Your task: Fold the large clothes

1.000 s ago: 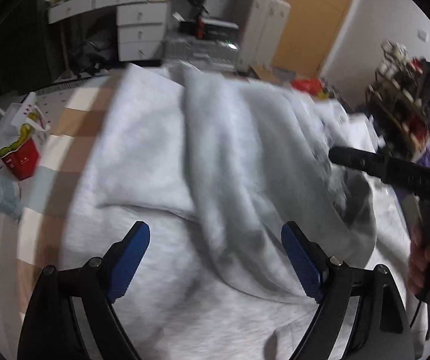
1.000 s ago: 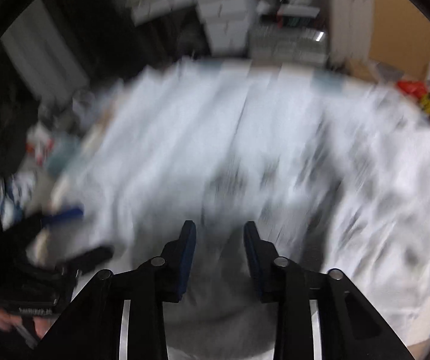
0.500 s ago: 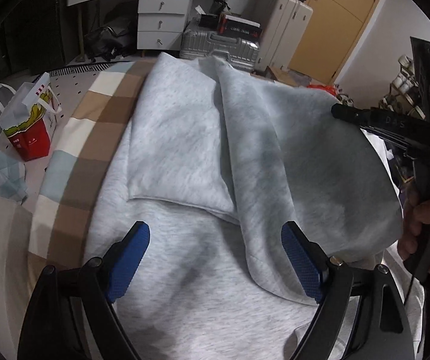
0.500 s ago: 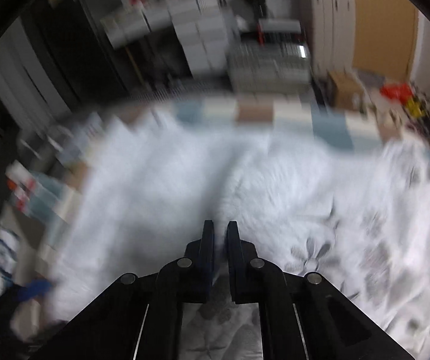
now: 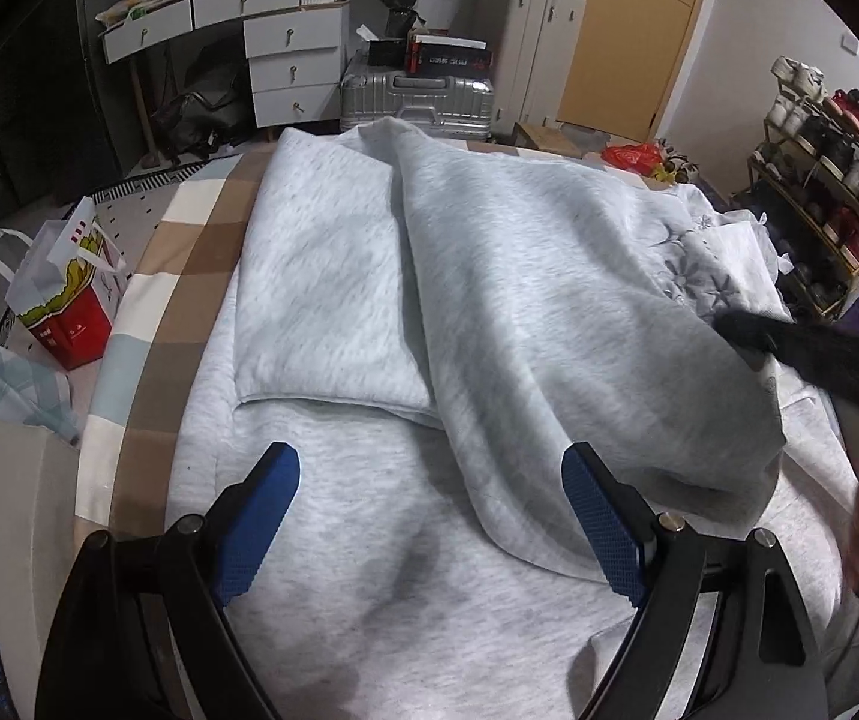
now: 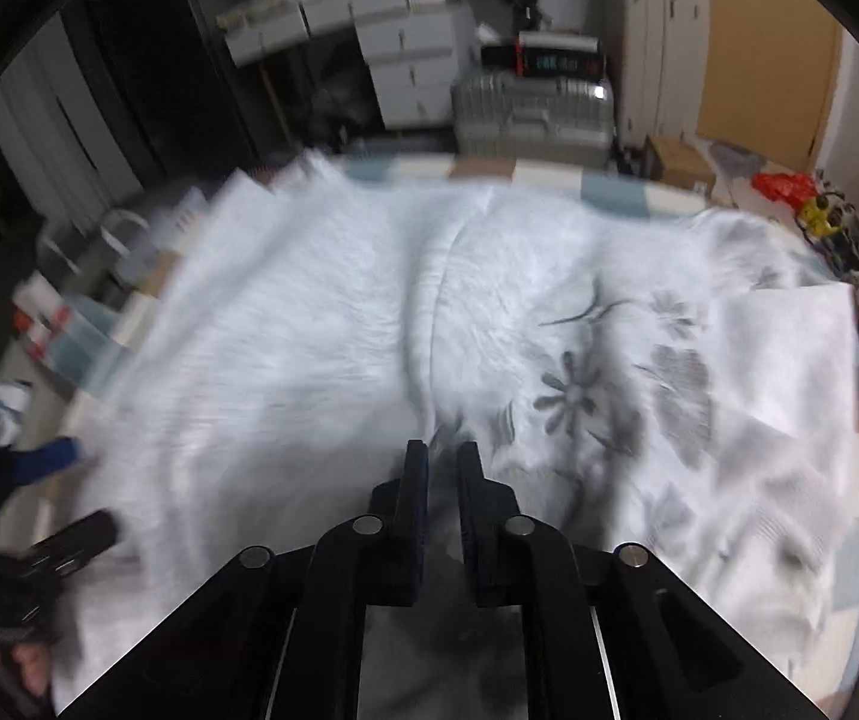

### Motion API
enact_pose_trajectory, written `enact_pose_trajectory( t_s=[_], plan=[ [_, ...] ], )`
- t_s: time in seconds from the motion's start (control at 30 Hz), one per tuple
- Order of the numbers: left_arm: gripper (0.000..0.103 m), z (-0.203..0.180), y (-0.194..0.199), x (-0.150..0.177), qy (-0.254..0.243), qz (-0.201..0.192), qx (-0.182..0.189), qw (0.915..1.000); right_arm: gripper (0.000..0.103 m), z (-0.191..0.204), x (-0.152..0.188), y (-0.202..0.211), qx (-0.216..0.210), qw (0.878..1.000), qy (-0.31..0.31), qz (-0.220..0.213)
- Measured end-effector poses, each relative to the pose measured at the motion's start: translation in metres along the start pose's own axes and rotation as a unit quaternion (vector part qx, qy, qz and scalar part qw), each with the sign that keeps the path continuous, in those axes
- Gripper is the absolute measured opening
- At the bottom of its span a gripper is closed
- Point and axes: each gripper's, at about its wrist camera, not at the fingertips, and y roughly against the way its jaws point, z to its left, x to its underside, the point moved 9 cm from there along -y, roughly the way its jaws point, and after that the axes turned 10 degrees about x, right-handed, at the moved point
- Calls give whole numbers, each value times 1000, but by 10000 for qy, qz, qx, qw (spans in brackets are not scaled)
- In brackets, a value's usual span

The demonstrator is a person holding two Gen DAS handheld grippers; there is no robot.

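Paper bag (image 5: 69, 294) (red-and-white, contents hidden) at nine o'clock; pale grey fleece garment (image 5: 489, 312) beneath wide left jaws, pinched between right jaws, now opening.

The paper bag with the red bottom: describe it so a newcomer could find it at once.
Start at the bed with its checked brown, cream and blue cover, then look to the floor off its left edge in the left wrist view. The paper bag stands there upright, white handles raised. Only it has a red base and yellow fries printed on white.
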Motion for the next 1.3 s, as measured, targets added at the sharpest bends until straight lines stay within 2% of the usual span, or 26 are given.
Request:
enact_pose_trajectory(
  t_s=[0.1, 0.2, 0.23, 0.3, 0.37, 0.47, 0.5, 0.57, 0.6, 0.63, 0.67, 0.7, 0.73, 0.8, 0.83, 0.9, 1.03, 1.1, 1.17, 1.27, 1.3],
  plan=[
    [87, -5, 3, 1, -89, -37, -53, 9999, 28, 7, 27, 6, 13, 9999, 94, 124],
    [87, -12, 6, 3, -233, -49, -63, 9997, 29, 16, 71, -30, 346, 9953, 355, 836],
    [87, -13, 8, 4, -321, -63, -96, 9994, 29, 19, 71, -31, 491, 9960, 502, 557],
    [87, -13, 12, 6, -437, -88, -215, 9988, 30, 24, 68, -33, 695, 9940, 640, 552],
    [87, -11, 20, 7, -540, -148, -303, 9980, 29, 25, 63, -22, 461, 9975, 254, 467],
    [87, -7, 41, 5, -566, -326, -382, 9971, 27, 30, 56, 25, 29, 9998, -165, -93],
    [87, -6, 50, 5, -542, -386, -397, 9970, 27, 32, 52, 56, -156, 9981, -284, -526],
    [87, -5, 73, 12, -491, -477, -503, 9964, 31, 36, 54, 99, -376, 9925, -406, -1086],
    [87, -8, 83, 17, -516, -561, -460, 9960, 41, 38, 60, 125, -527, 9877, -478, -1391],
    [87, -11, 99, 26, -544, -698, -384, 9953, 56, 39, 69, 154, -686, 9804, -594, -1752],
    [87, -15, 112, 36, -538, -790, -301, 9950, 66, 36, 72, 169, -764, 9753, -683, -1956],
    [87, -17, 121, 46, -521, -821, -248, 9950, 84, 36, 81, 191, -900, 9655, -837, -2297],
    [87, -18, 129, 55, -487, -847, -244, 9949, 90, 34, 86, 208, -1012, 9559, -921, -2600],
    [87, -18, 147, 80, -441, -816, -241, 9954, 98, 30, 103, 236, -1022, 9375, -1026, -3164],
    [87, -17, 154, 86, -419, -813, -265, 9955, 103, 30, 112, 242, -980, 9331, -1066, -3291],
    [87, -12, 169, 104, -289, -835, -356, 9954, 103, 32, 126, 250, -1107, 9240, -1106, -3489],
    [87, -9, 173, 137, 31, -581, -189, 9981, 103, 38, 160, 243, -1355, 9225, -1175, -3417],
    [87, -8, 164, 156, 104, -403, -224, 9989, 103, 38, 174, 239, -1335, 9354, -1351, -2984],
    [87, -7, 149, 172, 180, -162, -222, 9995, 103, 36, 180, 241, -1432, 9324, -1422, -2999],
    [87, -13, 127, 188, 222, 113, -43, 9997, 103, 37, 187, 261, -1413, 9224, -1317, -3344],
    [87, -13, 121, 193, 192, 215, -209, 9994, 103, 38, 187, 264, -1427, 9207, -1301, -3392]
  ],
)
